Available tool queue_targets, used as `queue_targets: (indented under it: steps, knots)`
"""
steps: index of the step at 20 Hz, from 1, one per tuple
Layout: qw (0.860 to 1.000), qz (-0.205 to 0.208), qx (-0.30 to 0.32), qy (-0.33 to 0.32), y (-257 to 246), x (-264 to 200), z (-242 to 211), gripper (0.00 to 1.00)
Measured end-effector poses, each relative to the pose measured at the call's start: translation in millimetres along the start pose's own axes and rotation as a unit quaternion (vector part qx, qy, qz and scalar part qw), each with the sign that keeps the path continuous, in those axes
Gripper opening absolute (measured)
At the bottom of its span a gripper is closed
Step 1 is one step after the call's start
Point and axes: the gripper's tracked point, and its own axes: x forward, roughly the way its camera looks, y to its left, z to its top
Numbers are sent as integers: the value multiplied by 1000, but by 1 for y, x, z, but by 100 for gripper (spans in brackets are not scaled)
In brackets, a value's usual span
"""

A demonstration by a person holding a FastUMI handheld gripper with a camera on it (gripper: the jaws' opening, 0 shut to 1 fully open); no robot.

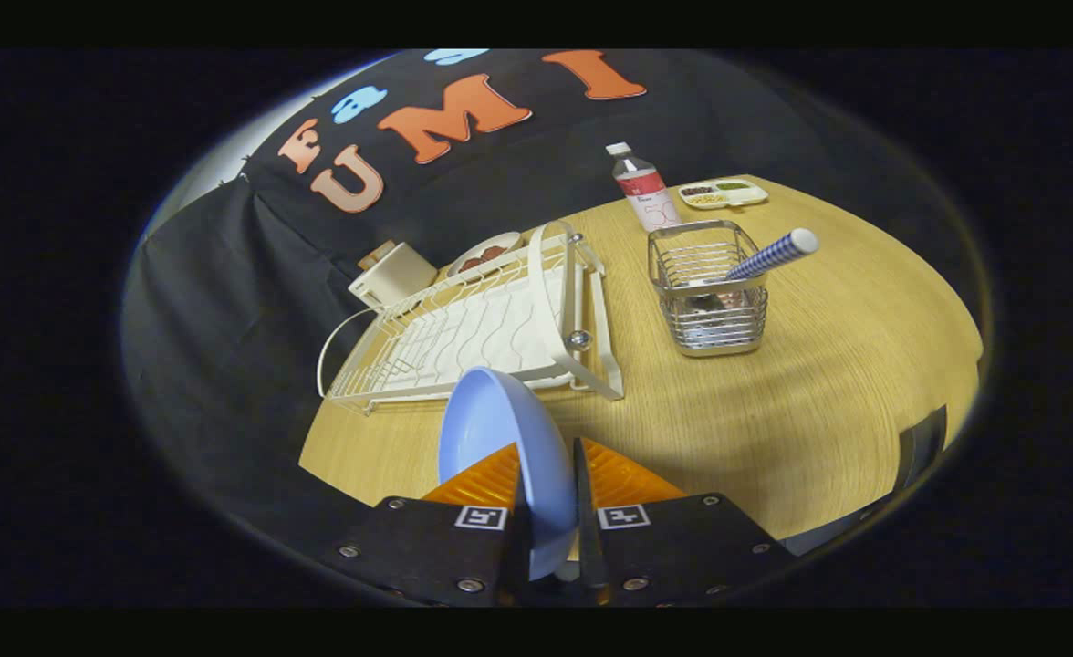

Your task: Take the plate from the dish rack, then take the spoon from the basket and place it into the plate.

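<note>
A light blue plate stands on edge between my orange fingers, and my gripper is shut on it, holding it above the wooden table. Just beyond the plate lies the white wire dish rack, with no dishes in its slots. To the rack's right stands a metal wire basket. The spoon leans in it, its blue-checked handle with a white tip sticking out to the right.
A bottle with a red label and a white divided tray of food sit behind the basket. A beige box and a small dish lie behind the rack, by the black cloth wall.
</note>
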Motion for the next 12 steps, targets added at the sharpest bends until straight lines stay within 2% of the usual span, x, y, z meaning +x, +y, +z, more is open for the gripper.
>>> queue_targets:
  steps: [4,7,10,12]
  knots:
    - [1000,-14,-4,-5,-12,8,-5,27]
    - [998,-58,-23,-26,-34,13,0,30]
    - [997,-52,-9,-55,-37,10,10,36]
    - [993,-64,-7,-94,-47,5,25,42]
